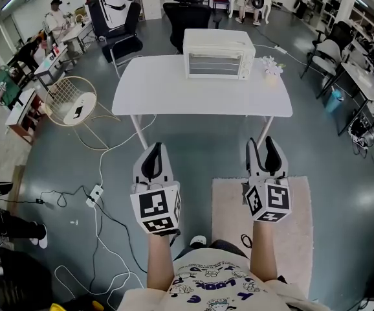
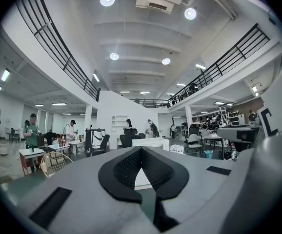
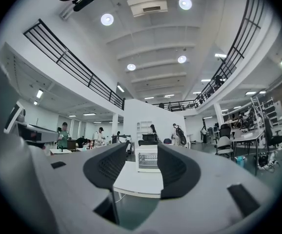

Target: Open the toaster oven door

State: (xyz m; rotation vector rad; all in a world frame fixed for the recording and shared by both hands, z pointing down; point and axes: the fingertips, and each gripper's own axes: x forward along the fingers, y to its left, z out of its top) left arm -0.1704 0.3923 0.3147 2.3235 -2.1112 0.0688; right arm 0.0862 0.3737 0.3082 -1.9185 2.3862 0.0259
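The white toaster oven [image 1: 217, 54] stands at the back of a white table [image 1: 174, 89], its glass door shut and facing me. Both grippers hover level above the floor, well short of the table's near edge. My left gripper [image 1: 153, 149] has its black pads meeting at the tips, with nothing held. In the left gripper view, the left gripper [image 2: 141, 149] partly hides the oven [image 2: 151, 143]. My right gripper [image 1: 263, 149] is open, its fingers apart. In the right gripper view, the right gripper [image 3: 142, 150] frames the oven [image 3: 147, 161] far off between its pads.
A small white flower bunch [image 1: 272, 65] sits on the table right of the oven. A pale rug [image 1: 290, 219] lies under the right hand. Cables and a power strip [image 1: 95, 192] trail on the floor at left. A wire chair [image 1: 70, 99] and office chairs [image 1: 187, 15] surround the table.
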